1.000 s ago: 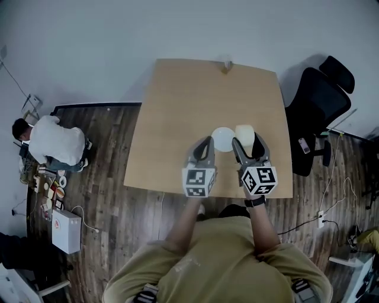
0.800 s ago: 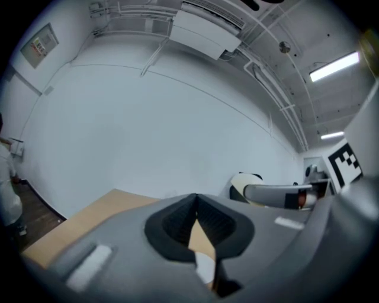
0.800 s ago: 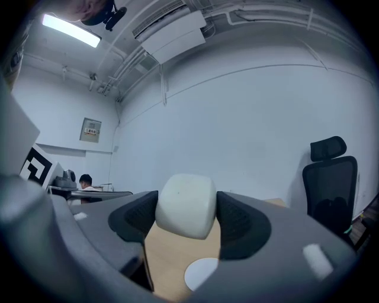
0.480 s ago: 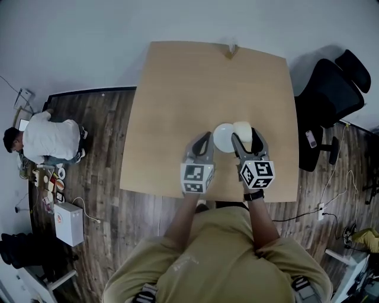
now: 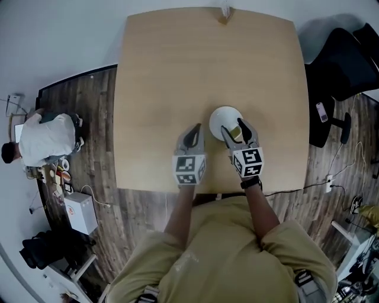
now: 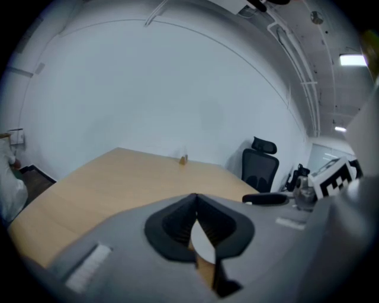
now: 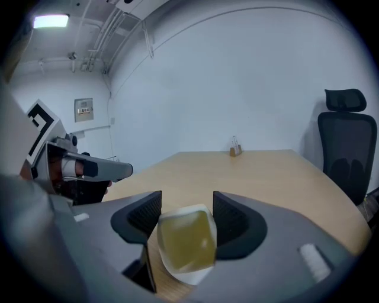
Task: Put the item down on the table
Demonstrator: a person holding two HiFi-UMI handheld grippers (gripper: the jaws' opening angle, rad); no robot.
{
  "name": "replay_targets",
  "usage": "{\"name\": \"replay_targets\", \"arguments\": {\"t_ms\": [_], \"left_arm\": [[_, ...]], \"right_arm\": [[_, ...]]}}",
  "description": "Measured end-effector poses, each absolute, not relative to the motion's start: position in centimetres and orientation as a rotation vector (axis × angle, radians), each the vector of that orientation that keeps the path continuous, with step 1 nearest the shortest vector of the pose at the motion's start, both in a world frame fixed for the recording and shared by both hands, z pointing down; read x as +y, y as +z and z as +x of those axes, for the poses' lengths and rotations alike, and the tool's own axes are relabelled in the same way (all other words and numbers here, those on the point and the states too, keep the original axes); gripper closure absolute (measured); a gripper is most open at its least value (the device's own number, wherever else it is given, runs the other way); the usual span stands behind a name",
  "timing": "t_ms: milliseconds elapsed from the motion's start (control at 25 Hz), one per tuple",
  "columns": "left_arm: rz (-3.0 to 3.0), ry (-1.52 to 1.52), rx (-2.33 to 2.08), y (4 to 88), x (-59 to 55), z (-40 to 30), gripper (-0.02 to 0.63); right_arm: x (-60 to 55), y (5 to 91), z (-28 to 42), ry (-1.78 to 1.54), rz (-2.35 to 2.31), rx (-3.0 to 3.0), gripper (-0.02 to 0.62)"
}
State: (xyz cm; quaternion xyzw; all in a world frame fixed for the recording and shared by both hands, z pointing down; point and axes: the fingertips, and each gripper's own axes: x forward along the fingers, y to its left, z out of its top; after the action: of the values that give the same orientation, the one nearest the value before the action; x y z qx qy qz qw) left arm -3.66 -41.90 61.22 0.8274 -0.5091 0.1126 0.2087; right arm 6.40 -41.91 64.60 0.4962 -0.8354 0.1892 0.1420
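Observation:
A pale translucent cup (image 7: 185, 245) with a yellowish inside sits between the fingers of my right gripper (image 7: 186, 216), which is shut on it. From the head view the cup (image 5: 239, 132) overlaps the right edge of a white round dish (image 5: 224, 117) lying on the wooden table (image 5: 177, 71), with the right gripper (image 5: 235, 128) above it. Whether the cup touches the dish or the table is hidden. Left of the dish, my left gripper (image 5: 193, 128) is shut and holds nothing. Its jaws meet at the tips in the left gripper view (image 6: 196, 204).
A small object (image 5: 224, 12) stands at the table's far edge. A black office chair (image 5: 346, 59) is at the right of the table. A person in a white top (image 5: 41, 139) crouches on the wooden floor at the left, beside boxes (image 5: 80, 213).
The head view has swung, so the table now fills more of the picture. The right gripper's cup has shifted from beside the white dish to over its right edge. The left gripper stays shut.

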Motion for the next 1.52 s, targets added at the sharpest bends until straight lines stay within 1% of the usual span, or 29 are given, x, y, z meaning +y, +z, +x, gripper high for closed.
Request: {"name": "replay_targets", "arguments": {"t_ms": [240, 520, 920, 960, 1000, 1040, 1160, 1200, 1240, 1360, 1520], "left_arm": [[2.236, 0.36, -1.422, 64.0, -43.3, -3.8, 0.609], [2.185, 0.389, -1.433, 65.7, -43.2, -4.7, 0.609], [2.168, 0.412, -1.42, 66.5, -42.2, -5.1, 0.609], [2.169, 0.408, -1.42, 66.3, -42.2, -5.2, 0.609], [2.171, 0.404, -1.42, 66.2, -42.1, -5.1, 0.609], [2.175, 0.398, -1.42, 65.9, -42.0, -5.0, 0.609], [2.203, 0.374, -1.418, 64.6, -41.6, -4.7, 0.609], [2.215, 0.365, -1.419, 64.0, -41.4, -4.6, 0.609], [2.227, 0.354, -1.42, 63.4, -41.2, -4.6, 0.609], [2.262, 0.319, -1.43, 61.6, -40.5, -4.6, 0.609], [2.322, 0.271, -1.432, 58.8, -39.0, -4.8, 0.609]], "right_arm": [[-44.2, 66.8, 5.3, 0.58, 1.354, -2.446, 0.321], [-45.4, 71.0, 4.3, 0.638, 1.273, -2.348, 0.323], [-46.6, 73.4, 2.8, 0.597, 1.197, -2.292, 0.32], [-46.6, 73.3, 2.7, 0.605, 1.187, -2.297, 0.287], [-46.6, 73.0, 2.8, 0.61, 1.185, -2.301, 0.228], [-46.4, 72.6, 2.9, 0.607, 1.189, -2.307, 0.199], [-45.4, 70.3, 3.6, 0.592, 1.229, -2.346, 0.197], [-44.9, 69.4, 3.9, 0.591, 1.247, -2.365, 0.209], [-44.3, 68.3, 4.1, 0.588, 1.266, -2.385, 0.238], [-42.5, 64.9, 4.5, 0.55, 1.325, -2.45, 0.358], [-39.9, 60.5, 4.6, 0.466, 1.405, -2.512, 0.443]]}}
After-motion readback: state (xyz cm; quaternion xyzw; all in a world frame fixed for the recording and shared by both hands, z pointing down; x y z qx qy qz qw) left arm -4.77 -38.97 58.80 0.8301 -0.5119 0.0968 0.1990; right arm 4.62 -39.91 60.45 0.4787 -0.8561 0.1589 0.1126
